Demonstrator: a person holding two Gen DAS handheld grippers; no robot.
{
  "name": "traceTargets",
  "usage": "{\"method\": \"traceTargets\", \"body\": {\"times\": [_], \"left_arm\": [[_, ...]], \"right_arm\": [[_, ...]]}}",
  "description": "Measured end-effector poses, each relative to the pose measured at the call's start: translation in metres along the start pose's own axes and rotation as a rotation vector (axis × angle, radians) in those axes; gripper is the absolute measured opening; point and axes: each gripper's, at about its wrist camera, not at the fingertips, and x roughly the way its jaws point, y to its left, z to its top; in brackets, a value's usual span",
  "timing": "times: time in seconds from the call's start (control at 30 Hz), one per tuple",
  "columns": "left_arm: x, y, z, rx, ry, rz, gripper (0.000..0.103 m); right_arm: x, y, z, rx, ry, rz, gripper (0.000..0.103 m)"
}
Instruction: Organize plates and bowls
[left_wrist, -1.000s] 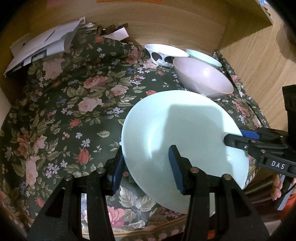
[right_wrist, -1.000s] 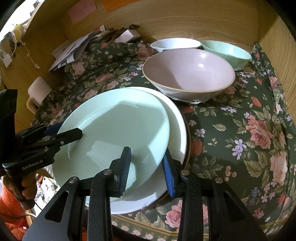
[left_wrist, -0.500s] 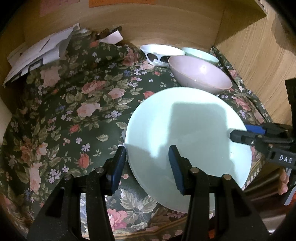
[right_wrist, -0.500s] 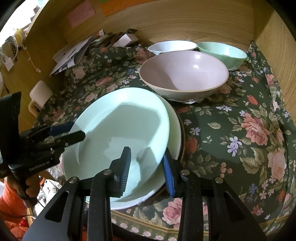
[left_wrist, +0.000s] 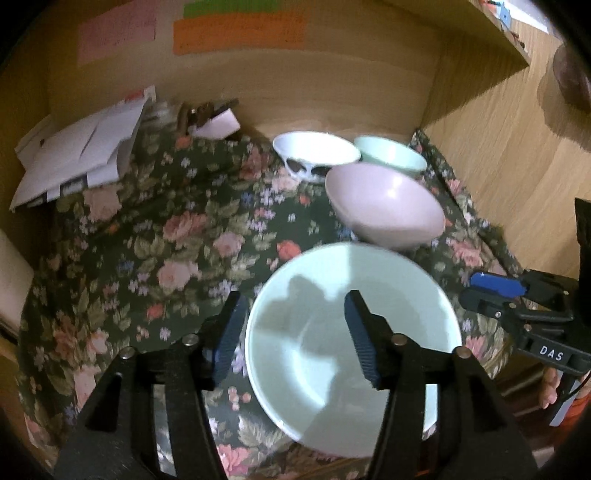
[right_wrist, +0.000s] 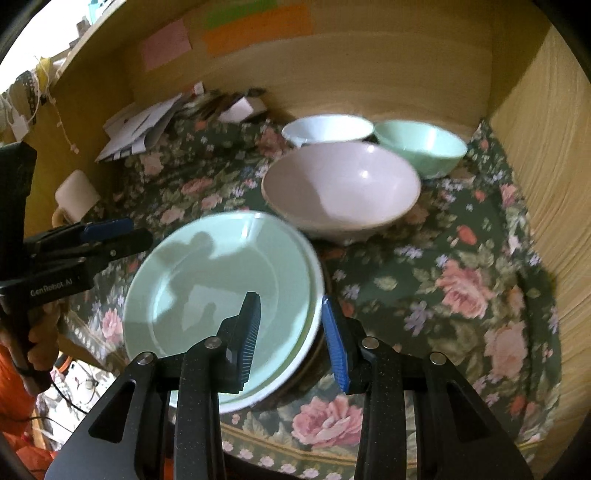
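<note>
Mint plate (right_wrist: 218, 288) atop the plate stack; left gripper (left_wrist: 291, 332) fingers just widened, released; right gripper (right_wrist: 291, 339) fingers released, narrow.

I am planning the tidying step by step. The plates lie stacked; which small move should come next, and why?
Probably move the right hand-held gripper forward to the near rim of the pink bowl: the mint plate already rests on the white plate, the gripper is empty, and the green bowl stands unstacked.

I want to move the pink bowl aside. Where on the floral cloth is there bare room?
Free: the wide cloth between the papers and the green plate, and the patch right of the plates. Crowded: the back corner, with the pink bowl, white bowl and green bowl.
</note>
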Motion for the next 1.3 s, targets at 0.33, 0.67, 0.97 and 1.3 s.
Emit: {"method": "traceTargets", "body": {"times": [0.33, 0.67, 0.97, 1.3], "left_arm": [[0.015, -0.011, 0.042, 0.016, -0.033, 0.002, 0.078], [0.065, -0.024, 0.067, 0.046, 0.021, -0.018, 0.080], [0.110, -0.031, 0.075, 0.058, 0.081, -0.034, 0.080], [0.148, -0.028, 0.076, 0.047, 0.155, -0.051, 0.066]], "right_arm": [[-0.001, -0.022, 0.033, 0.024, -0.089, -0.068, 0.054], [0.027, -0.061, 0.054, 0.103, -0.087, -0.092, 0.062], [0.054, -0.085, 0.059, 0.150, -0.054, -0.104, 0.062], [0.076, -0.092, 0.061, 0.161, -0.027, -0.072, 0.055]]}}
